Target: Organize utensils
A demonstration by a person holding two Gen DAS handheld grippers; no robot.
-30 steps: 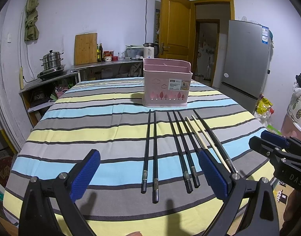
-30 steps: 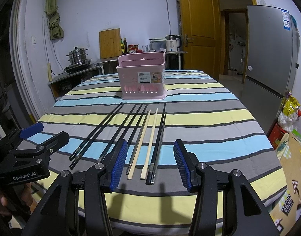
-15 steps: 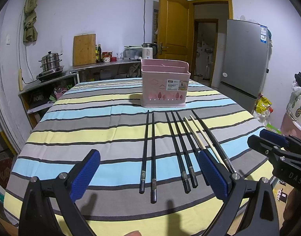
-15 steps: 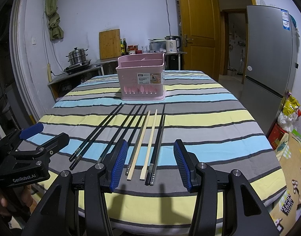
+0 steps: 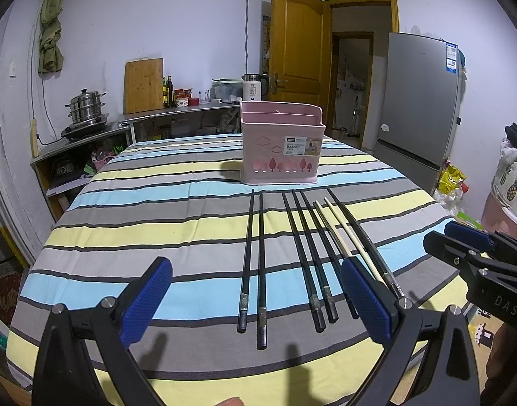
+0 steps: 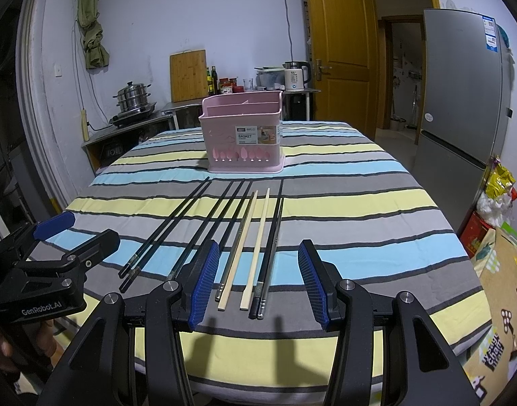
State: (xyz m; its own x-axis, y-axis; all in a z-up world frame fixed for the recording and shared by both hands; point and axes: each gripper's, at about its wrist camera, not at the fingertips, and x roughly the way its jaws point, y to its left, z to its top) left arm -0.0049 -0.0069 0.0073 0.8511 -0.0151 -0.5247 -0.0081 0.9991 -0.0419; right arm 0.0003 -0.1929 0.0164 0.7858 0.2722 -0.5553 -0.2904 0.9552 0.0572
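Two tools hang over the near edge of a table [image 5: 130, 203] covered in a striped cloth of grey, yellow and pale blue. The left tool [image 5: 256, 299] has its blue-padded fingers spread wide and holds nothing; between them, lower down on the cloth, lie the butt ends of two black chopstick pairs. The right tool [image 6: 258, 275] is open more narrowly, also empty, its pads framing the butt ends of the wooden chopsticks [image 6: 248, 247] and the black pair just right of them.

All the chopsticks lie flat on the cloth in a loose row, roughly parallel, tips pointing toward the pink basket [image 5: 281, 147]. In the left wrist view, the leftmost black pair [image 5: 253, 260] lies a little apart from the next black chopsticks [image 5: 305, 253], and the pale wooden pair sits further right, partly hidden behind the tool's right pad. The basket stands upright on the cloth just beyond the tips, near the middle of the table, with a white label on its front.

Behind the table stand a grey fridge [image 6: 461, 94] and a yellow door [image 5: 297, 50].
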